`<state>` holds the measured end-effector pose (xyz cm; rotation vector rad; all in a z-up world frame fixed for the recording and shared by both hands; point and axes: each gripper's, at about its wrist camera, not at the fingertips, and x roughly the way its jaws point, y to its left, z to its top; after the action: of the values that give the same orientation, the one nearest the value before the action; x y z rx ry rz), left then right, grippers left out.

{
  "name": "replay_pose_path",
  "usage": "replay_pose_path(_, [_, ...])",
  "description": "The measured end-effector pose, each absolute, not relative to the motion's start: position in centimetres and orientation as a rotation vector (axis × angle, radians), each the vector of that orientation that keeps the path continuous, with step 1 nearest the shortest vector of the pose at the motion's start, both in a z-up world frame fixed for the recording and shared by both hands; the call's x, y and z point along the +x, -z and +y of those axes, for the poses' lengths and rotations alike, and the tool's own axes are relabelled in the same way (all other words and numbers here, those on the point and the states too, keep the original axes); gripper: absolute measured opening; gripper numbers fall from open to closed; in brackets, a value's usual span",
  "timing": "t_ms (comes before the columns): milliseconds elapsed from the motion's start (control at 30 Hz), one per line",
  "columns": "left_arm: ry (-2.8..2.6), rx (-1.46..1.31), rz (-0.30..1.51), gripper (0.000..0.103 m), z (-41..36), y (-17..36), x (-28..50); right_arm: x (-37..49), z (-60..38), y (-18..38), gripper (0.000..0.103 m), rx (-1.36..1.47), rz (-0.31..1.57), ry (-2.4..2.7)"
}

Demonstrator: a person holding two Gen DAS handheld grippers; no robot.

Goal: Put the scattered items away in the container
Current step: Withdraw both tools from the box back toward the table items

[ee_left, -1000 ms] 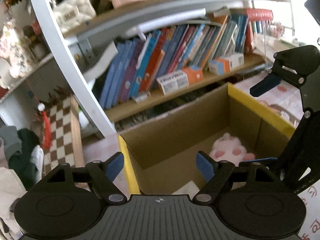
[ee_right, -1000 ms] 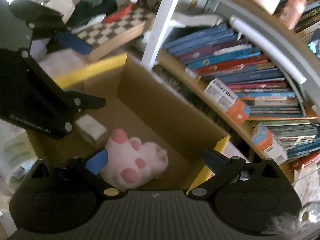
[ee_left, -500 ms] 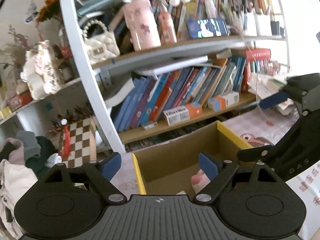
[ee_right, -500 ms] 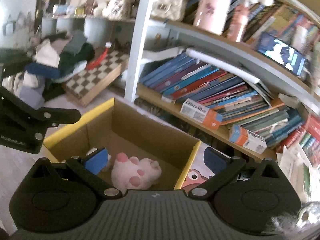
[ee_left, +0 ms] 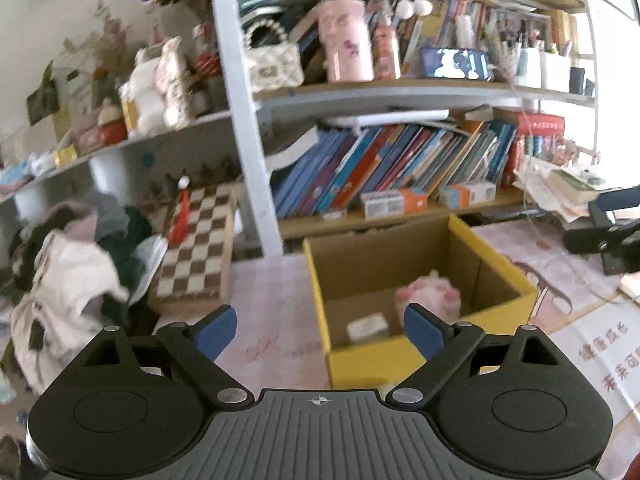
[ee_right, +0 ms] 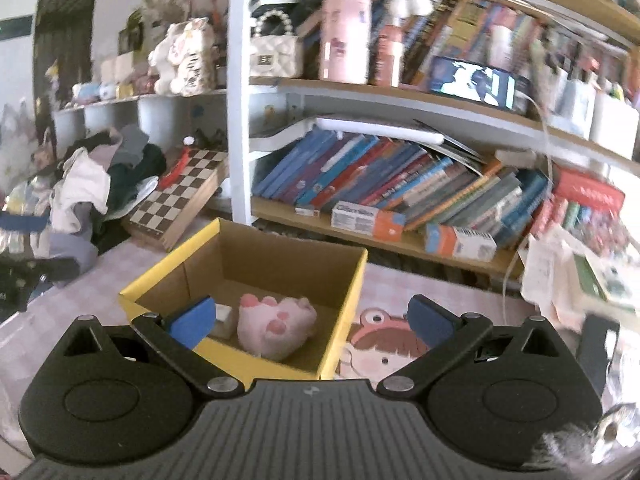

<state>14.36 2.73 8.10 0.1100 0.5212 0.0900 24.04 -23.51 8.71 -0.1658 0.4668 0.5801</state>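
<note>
A yellow-rimmed cardboard box point(ee_left: 524, 280) point(ee_right: 352, 292) stands on the pink patterned surface before a bookshelf. Inside lie a pink plush paw point(ee_left: 430, 294) point(ee_right: 276, 326) and a small white block point(ee_left: 368, 328) point(ee_right: 224, 320). My left gripper point(ee_left: 320, 330) is open and empty, held back from the box's front left. My right gripper point(ee_right: 310, 320) is open and empty, back from the box's near right corner. The right gripper also shows at the right edge of the left wrist view point(ee_left: 612, 236).
A bookshelf point(ee_left: 400, 168) full of leaning books rises behind the box. A chessboard point(ee_left: 196, 248) leans at the left beside a pile of clothes point(ee_left: 72, 264). Papers point(ee_right: 568, 268) lie stacked at the right. A cartoon mat point(ee_right: 380, 344) covers the surface.
Both grippers have pulled up and back from inside the box, staying open. The box now looks smaller and farther. The plush paw and white block stay in the box.
</note>
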Motion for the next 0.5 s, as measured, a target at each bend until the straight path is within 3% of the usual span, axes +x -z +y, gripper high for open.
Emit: replay_pose_path(500, [-0.198, -0.013, 0.648, 0.093, 5.3, -4.4, 9.3, 19.3, -23.6, -3.1, 0.103, -0.033, 0.678, -0.491])
